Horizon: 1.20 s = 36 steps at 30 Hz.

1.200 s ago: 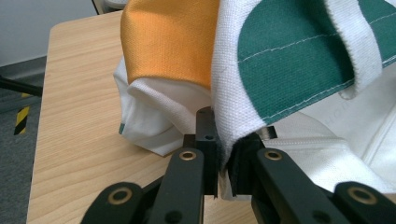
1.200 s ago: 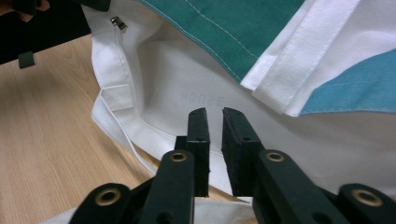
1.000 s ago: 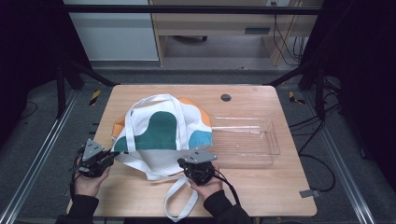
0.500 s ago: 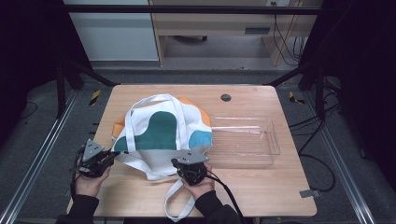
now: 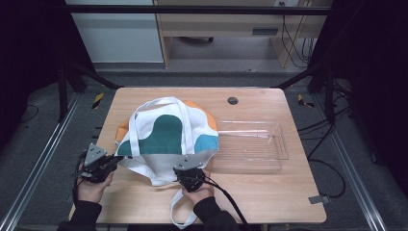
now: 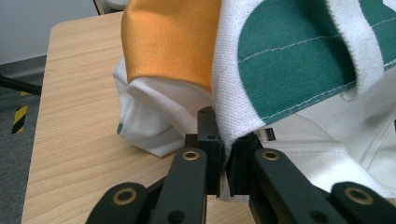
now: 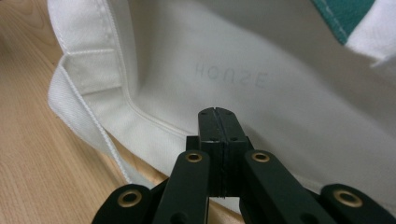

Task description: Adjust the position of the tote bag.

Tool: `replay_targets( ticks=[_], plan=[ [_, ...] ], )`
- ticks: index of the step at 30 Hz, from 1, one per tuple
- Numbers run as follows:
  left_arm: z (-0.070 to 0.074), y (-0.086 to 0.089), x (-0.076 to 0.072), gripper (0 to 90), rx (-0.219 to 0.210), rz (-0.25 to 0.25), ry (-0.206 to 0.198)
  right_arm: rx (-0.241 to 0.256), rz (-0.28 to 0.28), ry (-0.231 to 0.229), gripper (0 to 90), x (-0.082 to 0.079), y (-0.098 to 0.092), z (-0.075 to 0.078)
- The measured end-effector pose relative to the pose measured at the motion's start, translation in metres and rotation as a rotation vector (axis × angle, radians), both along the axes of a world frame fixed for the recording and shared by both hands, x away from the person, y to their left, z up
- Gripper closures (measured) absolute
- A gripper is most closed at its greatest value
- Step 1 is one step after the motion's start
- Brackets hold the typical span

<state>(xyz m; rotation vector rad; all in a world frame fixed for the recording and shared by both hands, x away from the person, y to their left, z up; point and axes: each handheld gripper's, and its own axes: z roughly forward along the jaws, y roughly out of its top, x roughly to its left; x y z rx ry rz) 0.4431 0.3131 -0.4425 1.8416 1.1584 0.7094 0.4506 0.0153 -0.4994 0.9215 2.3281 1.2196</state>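
Tote bag (image 5: 168, 137): white canvas with green, teal and orange patches. Surface (image 5: 269, 192): light wood grain. Tray (image 5: 260, 144): clear.

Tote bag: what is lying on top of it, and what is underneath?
One white strap loops across the top of the tote bag. Underneath, bare wooden table shows around its edges; anything beneath or inside the bag is covered by cloth.

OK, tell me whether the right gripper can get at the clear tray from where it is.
Probably yes: the right gripper, jaws shut with nothing between them, sits at the tote bag edge, and bare table lies between it and the clear tray.
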Motion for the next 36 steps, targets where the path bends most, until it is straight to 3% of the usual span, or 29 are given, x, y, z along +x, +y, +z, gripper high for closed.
replay_targets(
  ticks=[17,27,31,36],
  plan=[
    [0.008,0.001,-0.002,86.6,-0.039,-0.005,-0.002,-0.045,-0.004,0.04,90.0,0.004,-0.001,-0.009],
    [0.032,-0.002,-0.002,87.2,-0.118,0.0,-0.025,-0.044,0.001,0.04,90.0,0.003,0.0,-0.009],
    [0.037,-0.004,-0.002,87.1,-0.112,0.005,-0.038,-0.043,0.001,0.033,90.0,0.002,0.002,-0.01],
    [0.031,-0.003,-0.004,86.8,-0.111,0.011,-0.043,-0.042,-0.002,0.043,90.0,0.002,0.002,-0.009]
  ],
)
